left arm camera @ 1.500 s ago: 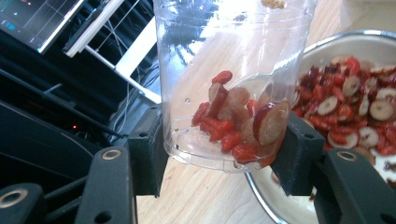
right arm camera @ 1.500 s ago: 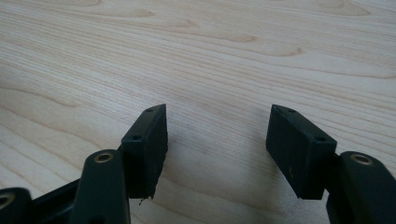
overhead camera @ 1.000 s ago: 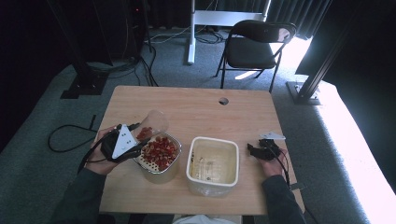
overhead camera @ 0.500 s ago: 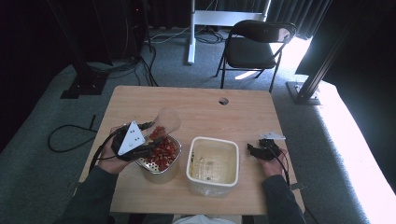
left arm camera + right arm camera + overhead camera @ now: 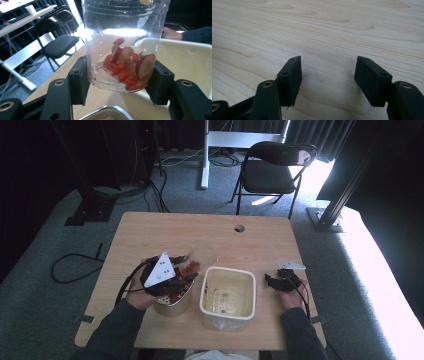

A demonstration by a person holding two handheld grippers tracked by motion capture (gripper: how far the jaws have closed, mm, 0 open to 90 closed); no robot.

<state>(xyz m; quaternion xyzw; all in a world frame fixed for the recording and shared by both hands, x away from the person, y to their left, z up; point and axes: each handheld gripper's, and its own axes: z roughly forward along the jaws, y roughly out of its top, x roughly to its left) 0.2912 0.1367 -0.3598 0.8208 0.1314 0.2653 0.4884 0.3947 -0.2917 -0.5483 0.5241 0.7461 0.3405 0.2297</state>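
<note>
My left gripper (image 5: 191, 271) is shut on a clear plastic cup (image 5: 202, 254), gripped near its base. In the left gripper view the cup (image 5: 125, 32) sits between both pads (image 5: 79, 80), with red dried fruit pieces (image 5: 125, 67) heaped at its bottom. The cup hangs tilted above a metal bowl (image 5: 172, 304) of red pieces, beside a white square container (image 5: 227, 314). My right gripper (image 5: 269, 280) rests on the table at the right; its jaws (image 5: 328, 80) stand open over bare wood with nothing between them.
The wooden table (image 5: 150, 235) has a cable hole (image 5: 239, 228) near its far edge. A black folding chair (image 5: 272, 172) and a white desk frame (image 5: 205, 155) stand beyond it. A black cable (image 5: 75, 265) loops on the floor at the left.
My left gripper has carried the cup to the right and slightly up, from beside the metal bowl to above it, nearer the white container. The right gripper has stayed put.
</note>
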